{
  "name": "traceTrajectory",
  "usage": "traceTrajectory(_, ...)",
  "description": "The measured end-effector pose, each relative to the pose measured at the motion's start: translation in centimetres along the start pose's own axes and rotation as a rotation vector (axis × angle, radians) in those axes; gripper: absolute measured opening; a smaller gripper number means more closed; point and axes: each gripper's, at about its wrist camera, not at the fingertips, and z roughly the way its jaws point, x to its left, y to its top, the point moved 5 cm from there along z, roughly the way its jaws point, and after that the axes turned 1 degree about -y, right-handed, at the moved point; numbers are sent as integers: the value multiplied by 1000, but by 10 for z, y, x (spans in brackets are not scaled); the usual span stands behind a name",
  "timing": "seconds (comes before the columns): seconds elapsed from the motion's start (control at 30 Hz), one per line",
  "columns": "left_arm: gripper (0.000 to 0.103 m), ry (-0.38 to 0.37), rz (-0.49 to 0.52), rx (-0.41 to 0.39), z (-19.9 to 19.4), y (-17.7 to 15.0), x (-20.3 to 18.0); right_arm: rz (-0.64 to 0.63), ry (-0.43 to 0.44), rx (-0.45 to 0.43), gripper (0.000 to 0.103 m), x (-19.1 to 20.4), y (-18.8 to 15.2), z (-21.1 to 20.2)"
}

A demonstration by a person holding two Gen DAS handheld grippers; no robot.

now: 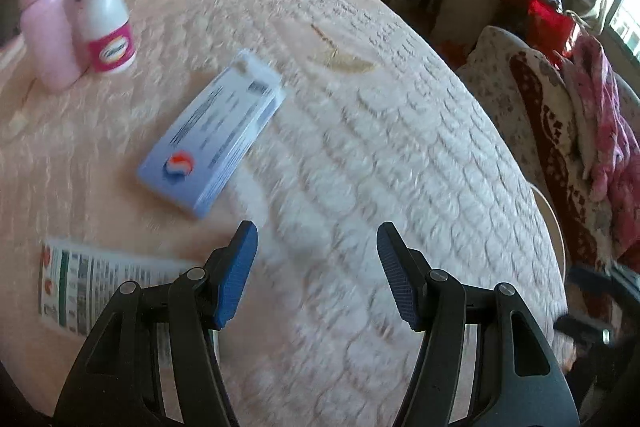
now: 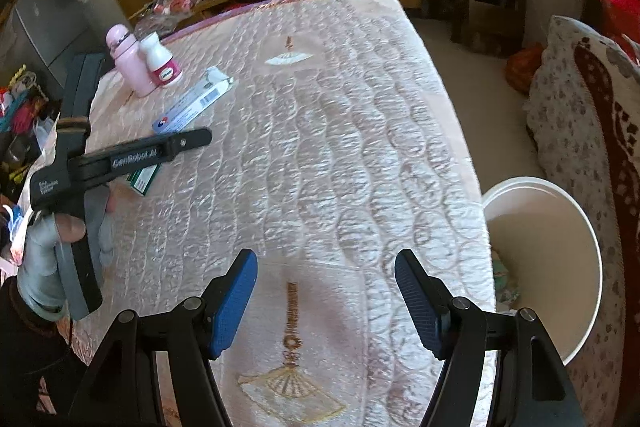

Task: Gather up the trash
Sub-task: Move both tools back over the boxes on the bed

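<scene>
Quilted pink cloth covers the desk (image 2: 320, 131) beneath both my tools. My left tool (image 1: 318, 275) hangs with its jaws apart and empty; the blue box (image 1: 212, 135) lies just ahead of it, to its left, and a printed leaflet (image 1: 92, 287) sits beside its left jaw. My right tool (image 2: 326, 299) is also apart and empty, with the white bucket (image 2: 560, 235) off the desk's edge to its right. I judge the box comes first: straddle its narrow width squarely, then close.
</scene>
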Motion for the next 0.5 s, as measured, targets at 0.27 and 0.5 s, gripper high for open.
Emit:
traceTrajectory(0.27, 61, -4, 24, 54, -53, -58, 40, -18, 44, 9, 69, 25, 7, 9)
traceTrajectory(0.5, 61, 41, -69, 42, -94, -86, 95, -67, 81, 26, 70, 63, 12, 22)
